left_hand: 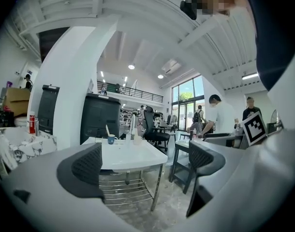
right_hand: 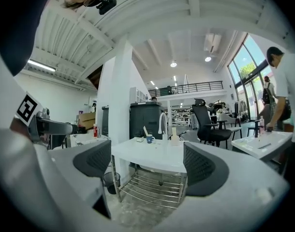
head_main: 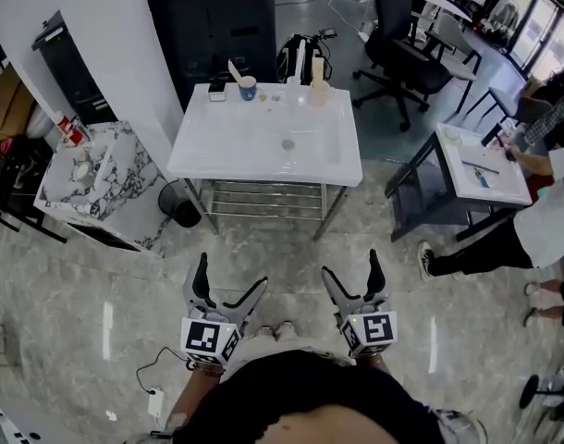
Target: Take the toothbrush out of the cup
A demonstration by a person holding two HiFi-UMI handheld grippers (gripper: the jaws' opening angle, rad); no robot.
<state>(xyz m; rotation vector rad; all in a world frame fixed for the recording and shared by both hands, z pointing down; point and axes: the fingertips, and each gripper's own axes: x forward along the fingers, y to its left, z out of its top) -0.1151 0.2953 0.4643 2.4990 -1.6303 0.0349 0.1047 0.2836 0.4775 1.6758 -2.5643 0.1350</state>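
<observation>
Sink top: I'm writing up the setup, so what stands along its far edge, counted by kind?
cup: 1
toothbrush, standing in the cup: 1
tap: 1
bottle: 1
small dark box: 1
Total: 5

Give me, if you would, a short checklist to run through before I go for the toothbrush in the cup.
1. Left tool open, nothing between its jaws: ok.
2. Right tool open, nothing between its jaws: ok.
3. Toothbrush standing in the blue cup: ok.
4. Cup upright at the back edge of the white sink: ok.
5. Cup within reach: not ok, both tools are well short of the sink.
6. Cup steady without a second hold: cannot tell.
</observation>
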